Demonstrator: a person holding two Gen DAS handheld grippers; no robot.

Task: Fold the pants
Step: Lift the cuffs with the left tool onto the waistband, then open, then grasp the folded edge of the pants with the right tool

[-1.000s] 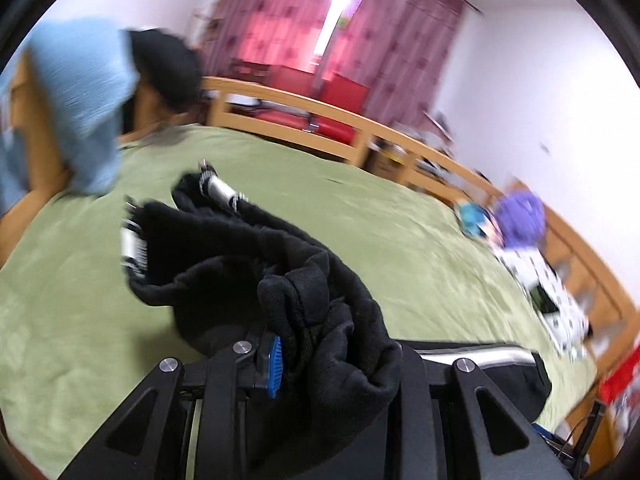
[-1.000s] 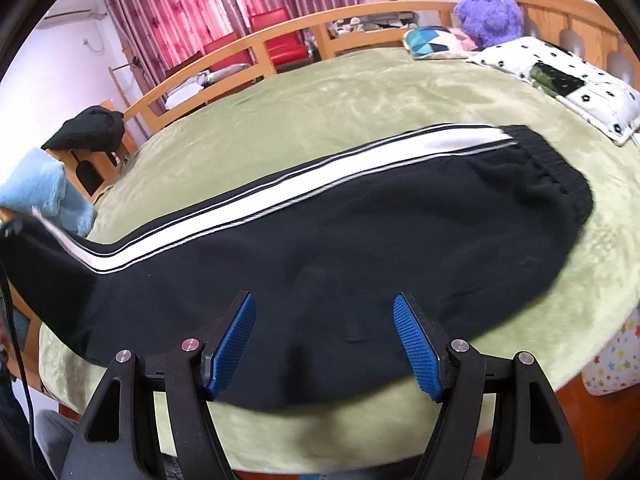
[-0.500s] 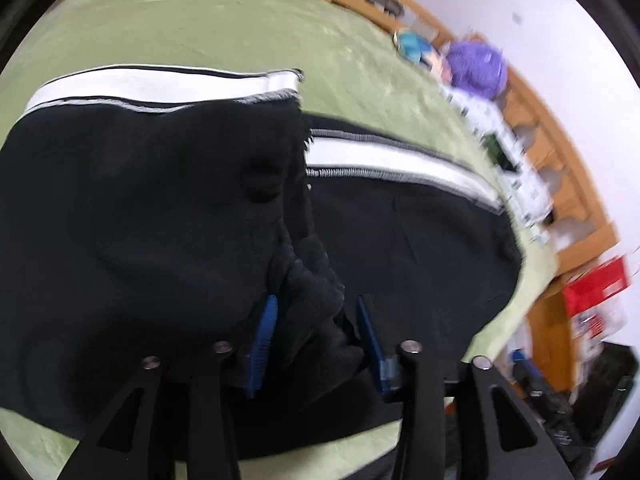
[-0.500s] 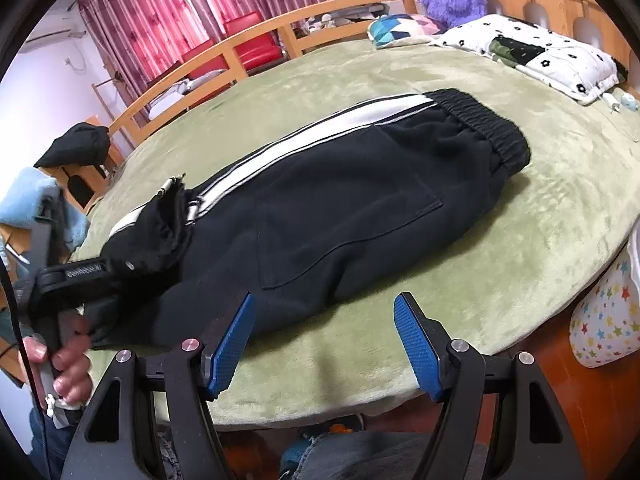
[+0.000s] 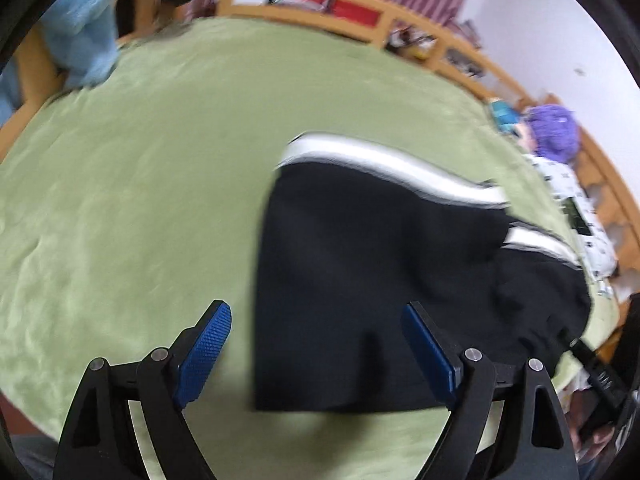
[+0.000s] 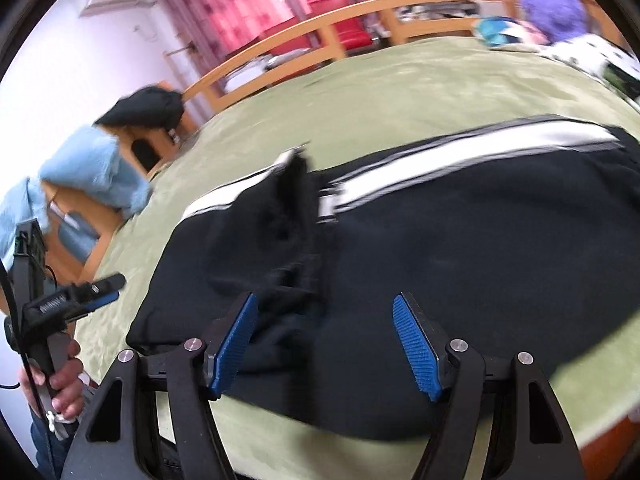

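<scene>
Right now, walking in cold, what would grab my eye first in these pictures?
Probably the black pants with a white side stripe, folded over on themselves in the middle of the green bedspread. Next, the blue-padded left gripper and right gripper, both open over the cloth and holding nothing. Farther off, a purple plush toy sits by the wooden bed rail.

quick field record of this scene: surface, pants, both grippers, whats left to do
surface: green blanket on a wooden-framed bed
pants: black pants with a white side stripe, lying flat, leg end folded over onto the upper part
left gripper: open, jaws have just been opening, nothing pinched, above the pants' folded edge
right gripper: open, pads clear of the cloth, over the pants' near edge
background: light blue cloth, purple plush toy
left to do: likely another fold; bundle not yet compact
</scene>
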